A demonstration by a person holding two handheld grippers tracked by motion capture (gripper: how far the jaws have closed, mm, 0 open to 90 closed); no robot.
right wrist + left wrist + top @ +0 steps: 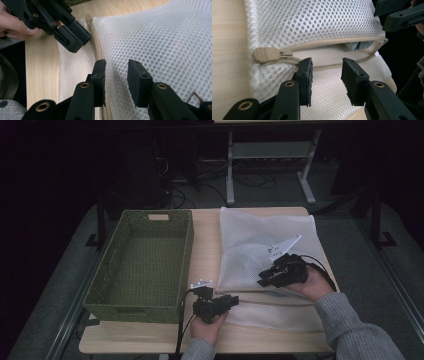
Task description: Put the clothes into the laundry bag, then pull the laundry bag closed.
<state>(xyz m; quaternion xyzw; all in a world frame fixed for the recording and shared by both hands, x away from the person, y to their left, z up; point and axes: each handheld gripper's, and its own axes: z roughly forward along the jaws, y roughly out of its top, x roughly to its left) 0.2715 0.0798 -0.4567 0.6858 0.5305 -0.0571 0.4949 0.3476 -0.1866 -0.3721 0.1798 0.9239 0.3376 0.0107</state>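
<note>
A white mesh laundry bag [260,245] lies flat on the right half of the wooden table, its beige zipper [317,45] running along the near edge and partly unzipped, with something grey-blue showing inside. The zipper pull [265,54] lies at the bag's left corner. My left gripper [235,301] is open, hovering just over the mesh [327,22] below the zipper. My right gripper [262,279] is open too, its jaws straddling the zipper seam [96,45] over the mesh [155,37].
An empty olive-green woven basket [186,257] stands on the left half of the table. Bare wood [205,232] separates the basket and the bag. A metal table frame and cables sit on the dark floor behind.
</note>
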